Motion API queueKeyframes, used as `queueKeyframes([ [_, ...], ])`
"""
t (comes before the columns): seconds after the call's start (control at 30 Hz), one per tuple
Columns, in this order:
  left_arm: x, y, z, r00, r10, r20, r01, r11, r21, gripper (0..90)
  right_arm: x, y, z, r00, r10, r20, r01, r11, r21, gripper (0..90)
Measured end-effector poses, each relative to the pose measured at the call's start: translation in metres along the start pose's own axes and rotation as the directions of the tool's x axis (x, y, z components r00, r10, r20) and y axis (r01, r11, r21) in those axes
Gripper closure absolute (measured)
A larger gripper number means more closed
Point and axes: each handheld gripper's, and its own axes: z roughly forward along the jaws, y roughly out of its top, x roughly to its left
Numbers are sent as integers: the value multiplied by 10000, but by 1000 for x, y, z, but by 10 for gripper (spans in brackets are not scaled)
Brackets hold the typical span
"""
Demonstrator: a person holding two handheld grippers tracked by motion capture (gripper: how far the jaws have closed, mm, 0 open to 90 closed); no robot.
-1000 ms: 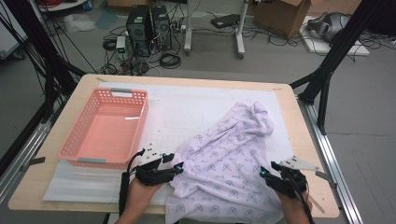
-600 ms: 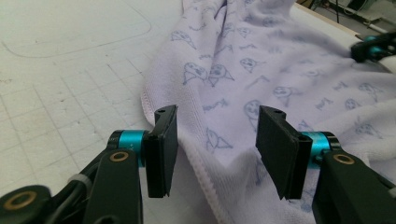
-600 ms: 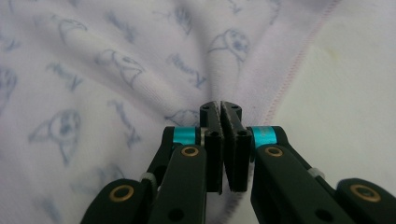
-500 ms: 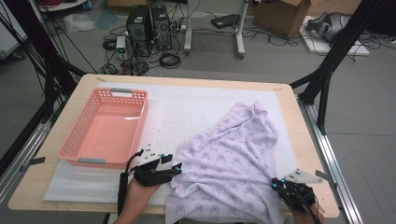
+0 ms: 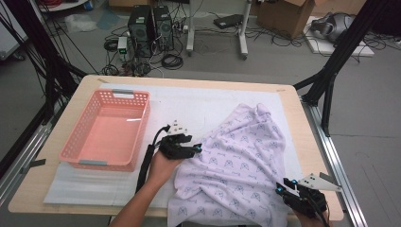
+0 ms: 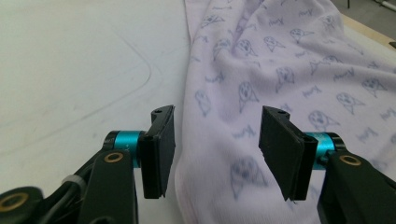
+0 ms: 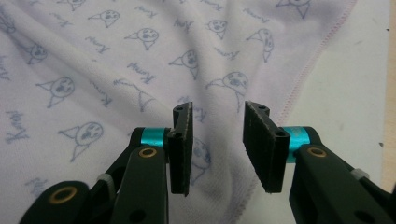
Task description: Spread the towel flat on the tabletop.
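A pale lilac cloth (image 5: pixel 241 163) printed with small cat faces lay rumpled on the white mat (image 5: pixel 198 106) that covered the wooden bench (image 5: pixel 302 142), spread over the right half and reaching down to the near edge. A pink plastic basket (image 5: pixel 108 130) stood on the left part of the mat, well apart from the cloth.

The left hand-held gripper (image 5: pixel 196 149) sat at the cloth's left edge, between the basket and the cloth. In the left gripper view its jaws stood apart with a fold of the cloth's edge (image 6: pixel 219 154) lying between them, and the pads did not press on it. The white mat showed beside its left jaw.

The right hand-held gripper (image 5: pixel 288 187) was at the near right corner of the bench, over the cloth's lower right edge. Its jaws had just been opening; in the right gripper view they stood apart over the cloth near its stitched hem (image 7: pixel 299 88), with the fabric between them but not pinched. The bare mat showed just beyond the hem.
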Motion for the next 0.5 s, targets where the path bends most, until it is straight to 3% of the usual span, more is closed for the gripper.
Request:
queueKeyframes([
  [0.23, 13, 24, 42, 9997, 180, -186, -170, 9986, 501, 499, -1, -1, 0, 9999, 83, -90, -83, 10000, -50, 621],
  [0.3, 13, 22, 54, 9999, 90, -119, -83, 9980, 631, 501, -1, -2, -1, 9998, 170, -114, -171, 9998, -39, 621],
  [0.4, 10, 16, 67, 9998, 177, -72, -167, 9920, 1251, 514, -3, -2, -2, 9997, 214, -115, -215, 9998, -48, 613],
  [0.5, -1, 14, 69, 9924, 1098, -548, -995, 9812, 1652, 645, -4, -3, -2, 9997, 241, -97, -242, 9997, -74, 609],
])
